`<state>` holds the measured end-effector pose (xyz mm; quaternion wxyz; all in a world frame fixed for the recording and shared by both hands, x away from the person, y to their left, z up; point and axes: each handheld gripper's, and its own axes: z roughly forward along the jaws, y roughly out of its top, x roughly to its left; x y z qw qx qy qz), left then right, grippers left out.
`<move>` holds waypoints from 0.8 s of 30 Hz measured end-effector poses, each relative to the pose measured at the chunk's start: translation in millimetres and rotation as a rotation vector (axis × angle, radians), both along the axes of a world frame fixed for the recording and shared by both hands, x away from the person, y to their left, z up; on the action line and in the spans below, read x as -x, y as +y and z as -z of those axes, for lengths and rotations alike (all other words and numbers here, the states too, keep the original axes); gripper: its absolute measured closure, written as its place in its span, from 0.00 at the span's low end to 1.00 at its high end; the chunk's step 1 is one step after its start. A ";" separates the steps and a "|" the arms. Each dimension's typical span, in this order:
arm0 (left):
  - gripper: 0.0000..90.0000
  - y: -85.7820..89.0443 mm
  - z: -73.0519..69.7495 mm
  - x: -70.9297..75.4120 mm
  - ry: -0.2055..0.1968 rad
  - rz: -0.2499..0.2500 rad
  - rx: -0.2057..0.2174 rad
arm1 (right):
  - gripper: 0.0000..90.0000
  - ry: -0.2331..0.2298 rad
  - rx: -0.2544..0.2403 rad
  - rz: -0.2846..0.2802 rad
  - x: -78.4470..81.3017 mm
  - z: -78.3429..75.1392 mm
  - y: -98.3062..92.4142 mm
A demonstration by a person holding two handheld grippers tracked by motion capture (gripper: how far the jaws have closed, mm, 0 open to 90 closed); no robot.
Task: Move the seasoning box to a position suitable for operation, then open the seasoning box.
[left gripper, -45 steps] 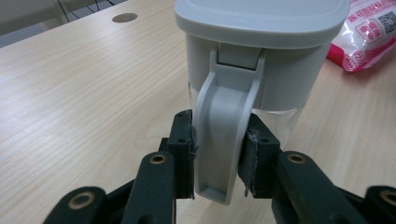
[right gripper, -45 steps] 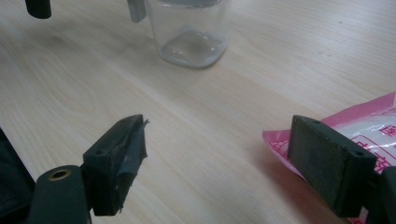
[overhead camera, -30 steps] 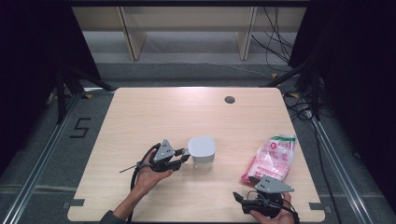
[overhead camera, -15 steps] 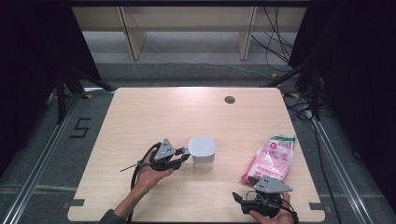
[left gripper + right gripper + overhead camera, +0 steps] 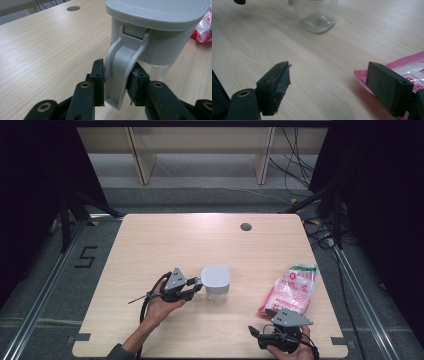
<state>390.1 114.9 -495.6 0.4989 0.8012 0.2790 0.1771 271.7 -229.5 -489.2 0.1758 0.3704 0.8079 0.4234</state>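
The left gripper [image 5: 196,289] was clamped on the pale grey plastic handle [image 5: 119,75] of a clear square container with a grey lid [image 5: 216,283], which stood upright on the light wooden table [image 5: 200,240], near the middle of its front half. In the left gripper view, the 2 black jaws pressed flat against the handle's 2 sides, low on its curved stem and below the hinge where it met the lid. That grip probably served to steady the container, or to ready it for a lift or a tilt, since the handle offered the only narrow part that the jaws could span. The hand lay flat and level behind the gripper, so the container's base rested fully on the wood.

The right gripper [image 5: 260,336] rested near the table's front right edge with its jaws spread wide and nothing between them. In the right gripper view, the pink and white printed plastic bag [image 5: 409,72] lay just beside its right-hand jaw, and whether the two touched could not be told. The container's clear base [image 5: 318,21] showed farther off across bare wood. In the high view, the bag [image 5: 292,287] lay flat to the right of the container, well apart from it, and just beyond the right gripper. That open stance beside the bag suggested it was the next thing to be grasped, perhaps so that its contents could go into the container while the left side held it fast.
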 end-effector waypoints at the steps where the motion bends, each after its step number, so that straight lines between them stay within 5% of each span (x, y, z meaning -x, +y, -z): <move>1: 0.77 0.0 0.0 0.0 0.000 0.000 0.000 | 0.23 0.000 0.000 0.000 0.0 0.0 0.0; 16: 0.56 13.2 -11.9 6.7 -0.015 0.030 -0.016 | 0.23 0.003 0.002 -0.007 -1.6 0.3 2.3; 24: 0.56 21.3 -22.0 11.7 -0.021 0.041 0.008 | 0.23 -0.003 0.005 -0.022 -1.4 0.1 4.4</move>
